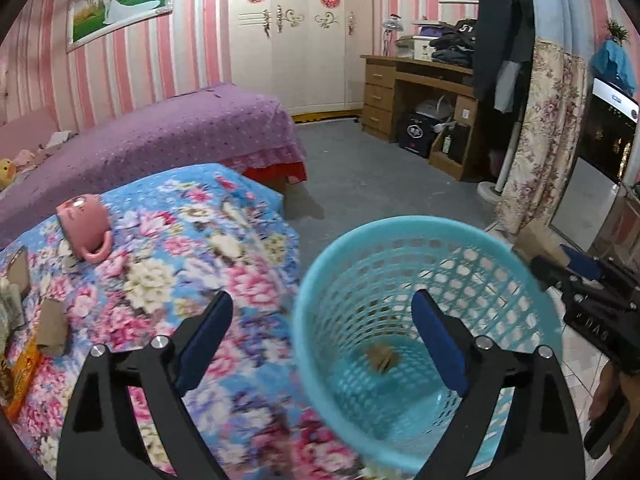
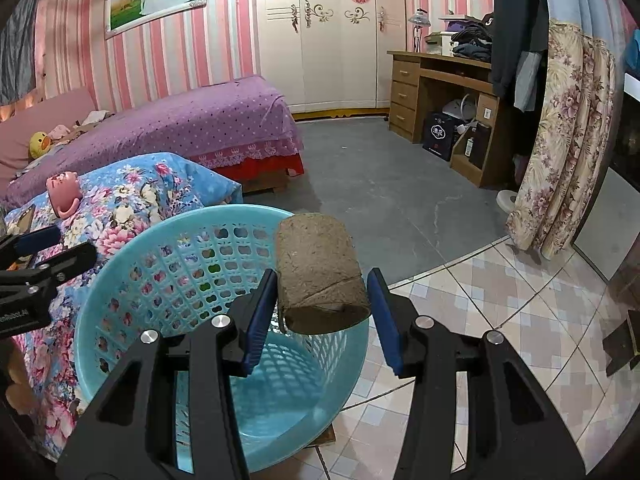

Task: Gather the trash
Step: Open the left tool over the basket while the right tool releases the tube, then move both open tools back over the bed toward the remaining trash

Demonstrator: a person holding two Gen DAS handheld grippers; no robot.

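Note:
A turquoise plastic basket (image 1: 424,320) stands on the floor beside the flowered cloth table (image 1: 168,264). A brown scrap (image 1: 382,356) lies on its bottom. My left gripper (image 1: 322,320) is open and empty, hanging over the basket's near rim. My right gripper (image 2: 322,292) has its jaws around a brown cardboard tube (image 2: 320,276) over the basket's (image 2: 160,280) right rim; the left pad touches it, and a small gap shows at the right pad. More cardboard pieces (image 1: 52,328) lie on the table at the left.
A pink mug (image 1: 86,226) lies on its side on the flowered cloth. A purple bed (image 1: 160,132) is behind, a wooden desk (image 1: 420,96) at the back right, a floral curtain (image 1: 540,132) and a fan base (image 1: 490,192) to the right. Tiled floor (image 2: 480,320) is under the basket.

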